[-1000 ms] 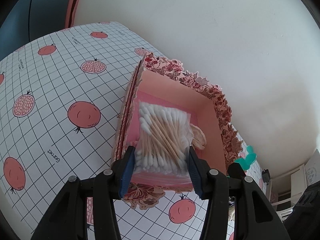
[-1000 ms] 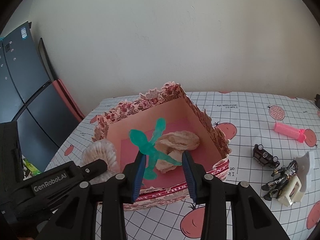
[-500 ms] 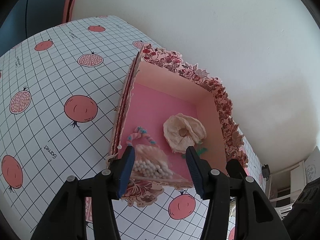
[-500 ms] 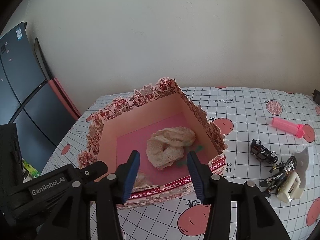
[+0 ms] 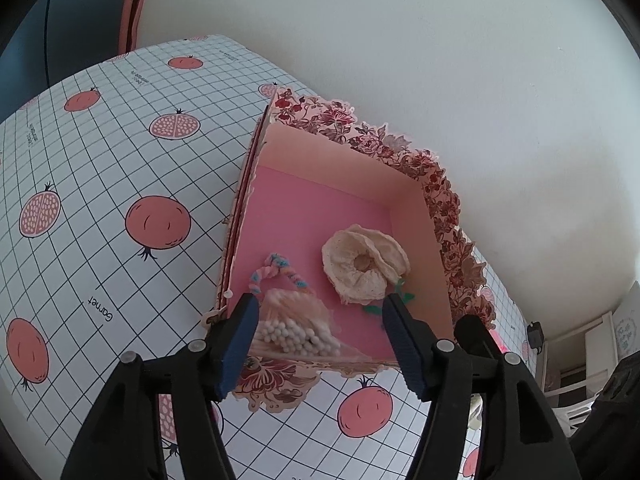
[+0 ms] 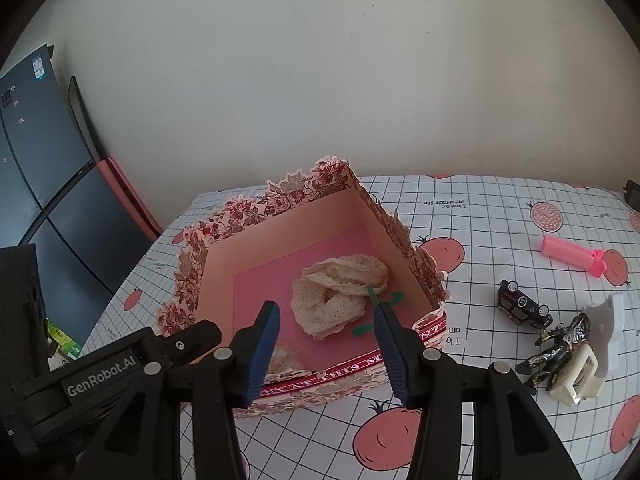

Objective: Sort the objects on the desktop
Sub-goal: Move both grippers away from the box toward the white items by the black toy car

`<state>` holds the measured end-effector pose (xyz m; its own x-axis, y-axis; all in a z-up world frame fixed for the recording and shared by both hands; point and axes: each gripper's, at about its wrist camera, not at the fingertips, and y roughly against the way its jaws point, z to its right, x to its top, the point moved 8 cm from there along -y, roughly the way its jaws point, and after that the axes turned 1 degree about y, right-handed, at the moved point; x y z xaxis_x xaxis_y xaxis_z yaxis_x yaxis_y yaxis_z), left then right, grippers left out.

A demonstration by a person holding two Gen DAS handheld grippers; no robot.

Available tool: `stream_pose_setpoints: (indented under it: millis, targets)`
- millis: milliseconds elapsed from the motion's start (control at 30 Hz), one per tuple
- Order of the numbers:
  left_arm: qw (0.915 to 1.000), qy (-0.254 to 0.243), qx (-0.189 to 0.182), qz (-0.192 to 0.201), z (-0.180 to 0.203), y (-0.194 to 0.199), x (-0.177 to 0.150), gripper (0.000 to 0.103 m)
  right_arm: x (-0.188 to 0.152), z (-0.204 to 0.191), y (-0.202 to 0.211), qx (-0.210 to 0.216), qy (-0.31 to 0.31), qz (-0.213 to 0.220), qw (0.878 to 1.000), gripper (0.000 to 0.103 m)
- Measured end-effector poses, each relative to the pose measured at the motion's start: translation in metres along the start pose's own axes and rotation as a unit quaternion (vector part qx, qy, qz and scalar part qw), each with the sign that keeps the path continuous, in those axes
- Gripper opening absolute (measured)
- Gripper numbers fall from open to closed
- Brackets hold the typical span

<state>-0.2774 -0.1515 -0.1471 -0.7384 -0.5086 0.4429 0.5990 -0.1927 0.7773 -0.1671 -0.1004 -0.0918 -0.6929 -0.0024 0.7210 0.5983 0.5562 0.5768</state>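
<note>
— What is being shown inside the floral box (image 5: 436, 200)?

— A bag of cotton swabs (image 5: 292, 324) is being seen lying on the pink floor, in the corner nearest the left camera. A pastel twisted cord (image 5: 276, 268) is lying just beside it. A cream crocheted scrunchie (image 5: 364, 264) is resting nearer the middle, and a green plastic figure (image 6: 380, 304) is partly hidden under its edge.

— And the left hand-held gripper (image 5: 316, 340)?

— It is being held above the box's near wall. Its jaws are being opened, and the swab bag is seen below and between them, untouched by either pad.

— What of the right hand-held gripper (image 6: 326, 344)?

— It is being held over the box from the opposite side. Its jaws are standing apart, with nothing clamped. The scrunchie and the green figure are being framed in the gap, down on the box floor.

— What is being left outside the box?

— On the counter (image 6: 480, 216), which is covered with a grid-and-pomegranate cloth, a black toy car (image 6: 524, 306) is lying on its side well to the right of the box. A pink hair roller (image 6: 572, 256) is lying farther back. A black-and-gold figurine (image 6: 560, 340) is lying against a cream and white object (image 6: 592, 356), whose nature cannot be told.

— And beyond the counter?

— A plain pale wall (image 6: 320, 80) is being seen behind it, and a dark refrigerator (image 6: 44, 184) at the left.
</note>
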Motion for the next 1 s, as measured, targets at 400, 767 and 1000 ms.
stream_pose_setpoints:
  millis: [400, 767, 1000]
  targets:
    - [0.9999, -0.01, 0.006, 0.011, 0.007, 0.006, 0.002, 0.075, 0.006, 0.012, 0.011, -0.008, -0.015, 0.009, 1.0, 0.068]
    - [0.9995, -0.019, 0.015, 0.019, 0.016, 0.009, 0.002, 0.08, 0.003, 0.034, 0.012, -0.031, -0.03, -0.019, 0.999, 0.082]
    - [0.9993, -0.024, 0.021, 0.017, 0.026, 0.009, -0.001, 0.081, 0.001, 0.043, 0.016, -0.043, -0.01, -0.034, 0.998, 0.095]
